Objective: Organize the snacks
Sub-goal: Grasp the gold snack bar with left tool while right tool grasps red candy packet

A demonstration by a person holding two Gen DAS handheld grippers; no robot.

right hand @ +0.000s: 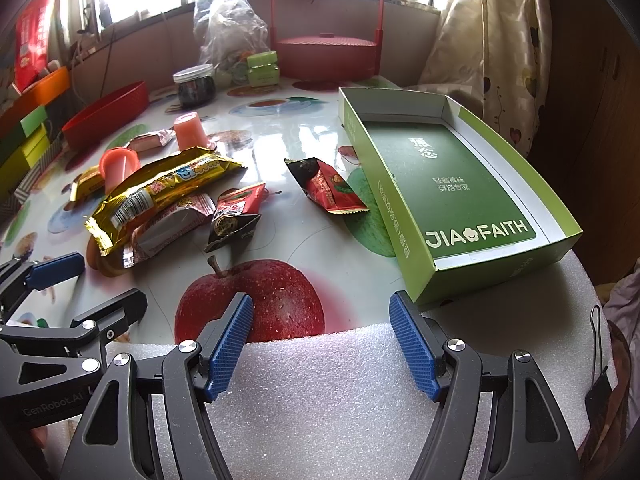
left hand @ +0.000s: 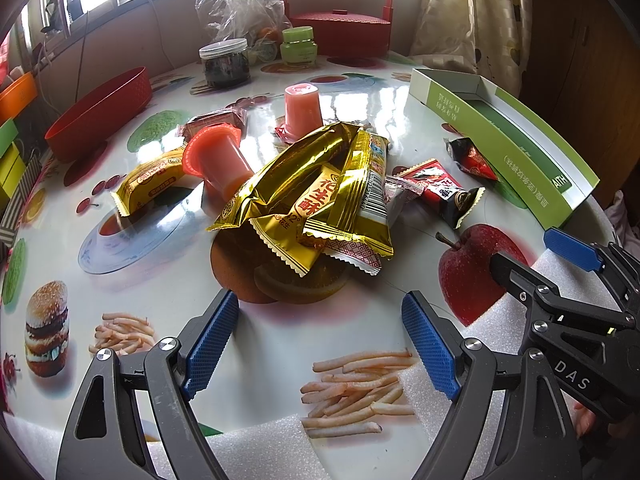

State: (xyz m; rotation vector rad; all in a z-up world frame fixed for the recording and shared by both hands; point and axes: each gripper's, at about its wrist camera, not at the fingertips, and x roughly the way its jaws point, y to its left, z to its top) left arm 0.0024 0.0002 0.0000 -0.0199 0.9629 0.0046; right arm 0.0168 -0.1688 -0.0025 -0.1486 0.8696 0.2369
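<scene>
While both grippers gaped empty, the gold packets looked light, slippery, best pinched mid-body.

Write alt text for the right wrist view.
Open right gripper hovers over white foam padding at the table edge, holding nothing. Ahead to its right lies an empty green box; to its left, a pile of gold snack packets and red wrappers.
</scene>
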